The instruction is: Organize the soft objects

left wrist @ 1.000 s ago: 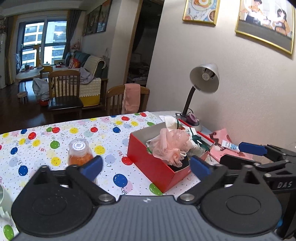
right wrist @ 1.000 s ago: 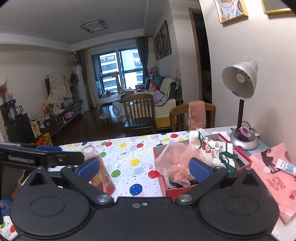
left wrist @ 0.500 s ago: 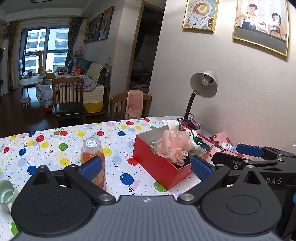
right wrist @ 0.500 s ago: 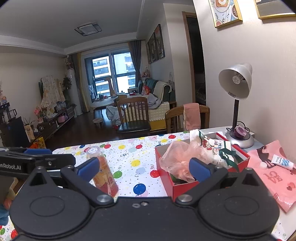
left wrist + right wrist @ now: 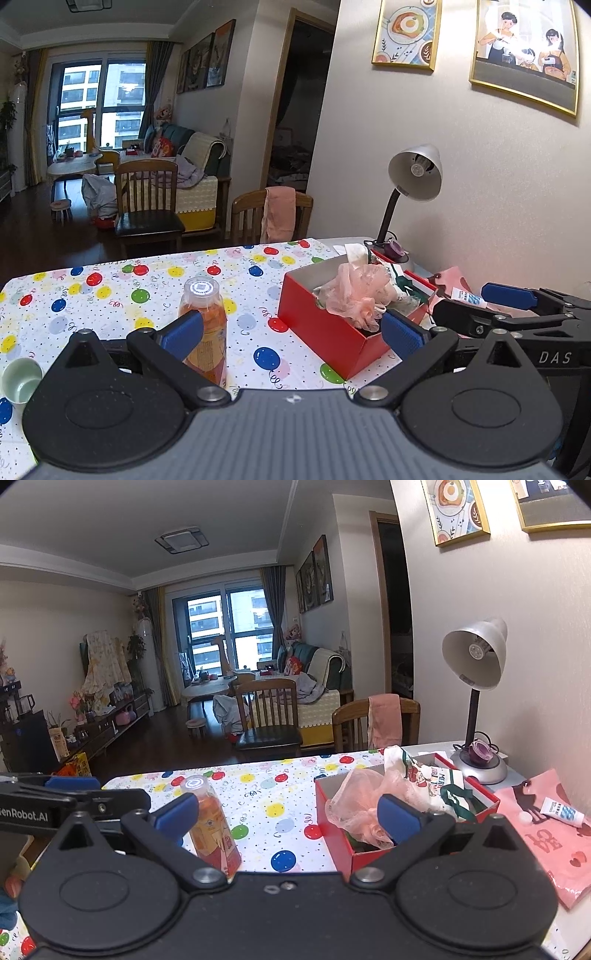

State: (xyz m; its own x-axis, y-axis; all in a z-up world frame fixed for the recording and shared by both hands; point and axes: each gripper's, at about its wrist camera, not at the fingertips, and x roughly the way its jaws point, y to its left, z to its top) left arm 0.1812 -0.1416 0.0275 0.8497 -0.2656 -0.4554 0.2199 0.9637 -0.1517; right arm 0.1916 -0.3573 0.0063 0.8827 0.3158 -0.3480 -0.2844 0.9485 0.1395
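Observation:
A red box (image 5: 325,328) stands on the balloon-print tablecloth and holds a pink mesh bath puff (image 5: 354,295) and a white printed cloth bag (image 5: 424,779). The box also shows in the right wrist view (image 5: 369,858). My left gripper (image 5: 291,330) is open and empty, held above the table in front of the box. My right gripper (image 5: 288,814) is open and empty, also back from the box. The right gripper shows at the right of the left wrist view (image 5: 509,306).
An orange drink bottle (image 5: 205,325) stands left of the box. A desk lamp (image 5: 476,686) stands at the wall behind it. A pink bag (image 5: 546,834) with a small tube (image 5: 561,810) lies right of the box. A pale green cup (image 5: 20,378) sits at the left edge.
Both grippers have risen and drawn back from the box. The box and bottle look smaller and lower. Both stay open and empty.

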